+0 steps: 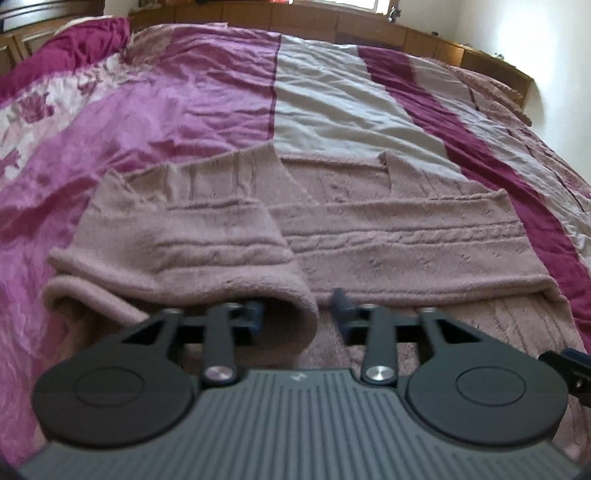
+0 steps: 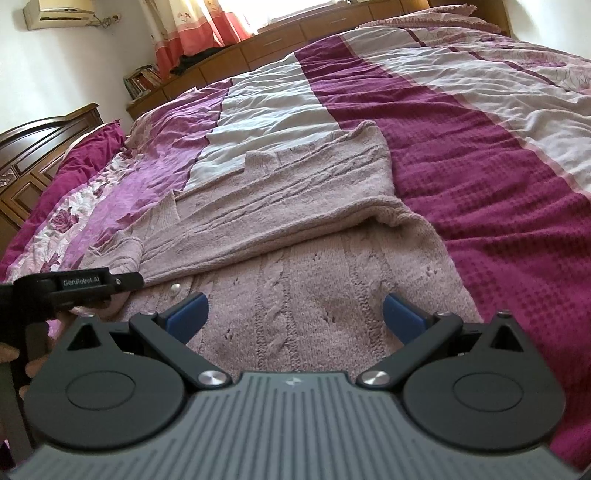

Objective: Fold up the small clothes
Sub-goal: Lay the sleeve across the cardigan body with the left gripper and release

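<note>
A dusty-pink cable-knit cardigan (image 2: 295,236) lies flat on the bed, its sleeves folded across the body. In the left wrist view a folded sleeve (image 1: 207,236) ends in a rolled edge right at my left gripper (image 1: 297,314). Its jaws stand apart, and the sleeve's corner drapes between them and over the left fingertip (image 1: 255,314); the pads do not press it. My right gripper (image 2: 295,314) is wide open just above the cardigan's lower body, nothing between its blue pads (image 2: 402,317). The left gripper (image 2: 125,282) also shows from the side at the cardigan's left edge.
The bedspread (image 2: 480,166) has magenta, lilac and grey stripes and runs far beyond the cardigan. A dark wooden headboard (image 2: 44,140) stands at the left, low wooden cabinets (image 2: 295,33) line the far wall. A hand (image 2: 33,365) holds the left tool.
</note>
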Demonstrator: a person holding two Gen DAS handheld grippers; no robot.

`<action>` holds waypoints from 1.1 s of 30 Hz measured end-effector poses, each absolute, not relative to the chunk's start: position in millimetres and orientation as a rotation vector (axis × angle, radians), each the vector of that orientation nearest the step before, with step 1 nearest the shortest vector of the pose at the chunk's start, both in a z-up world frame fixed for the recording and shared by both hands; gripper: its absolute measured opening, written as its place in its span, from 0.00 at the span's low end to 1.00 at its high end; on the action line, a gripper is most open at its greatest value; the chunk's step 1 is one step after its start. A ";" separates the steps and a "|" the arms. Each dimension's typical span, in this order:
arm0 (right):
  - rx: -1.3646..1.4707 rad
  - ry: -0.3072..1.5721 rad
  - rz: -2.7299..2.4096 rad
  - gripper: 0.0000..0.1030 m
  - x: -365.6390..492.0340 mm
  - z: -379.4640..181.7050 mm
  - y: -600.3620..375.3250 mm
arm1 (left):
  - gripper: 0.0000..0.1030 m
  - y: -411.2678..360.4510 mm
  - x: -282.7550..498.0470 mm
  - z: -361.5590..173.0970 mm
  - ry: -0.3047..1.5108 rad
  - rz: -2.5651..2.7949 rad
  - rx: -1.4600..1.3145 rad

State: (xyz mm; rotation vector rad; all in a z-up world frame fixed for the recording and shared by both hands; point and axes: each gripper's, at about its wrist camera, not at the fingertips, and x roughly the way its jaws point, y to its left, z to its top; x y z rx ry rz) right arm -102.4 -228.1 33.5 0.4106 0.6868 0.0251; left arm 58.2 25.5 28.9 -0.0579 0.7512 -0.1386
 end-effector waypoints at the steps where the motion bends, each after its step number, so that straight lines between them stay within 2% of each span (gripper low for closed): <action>1: 0.410 0.687 0.025 1.00 -102.7 33.4 -228.1 | 0.47 25.3 57.3 28.8 0.752 -0.142 -0.058; 7: 0.410 0.687 0.025 1.00 -102.6 32.8 -227.8 | 0.55 23.5 50.0 32.8 0.780 -0.177 -0.017; 15: 0.416 0.691 0.032 1.00 -102.4 30.3 -226.2 | 0.55 39.7 26.5 38.4 0.815 -0.158 0.049; 33: 0.422 0.768 0.219 1.00 -60.9 53.4 -180.4 | 0.55 123.4 3.4 42.3 0.818 0.017 -0.043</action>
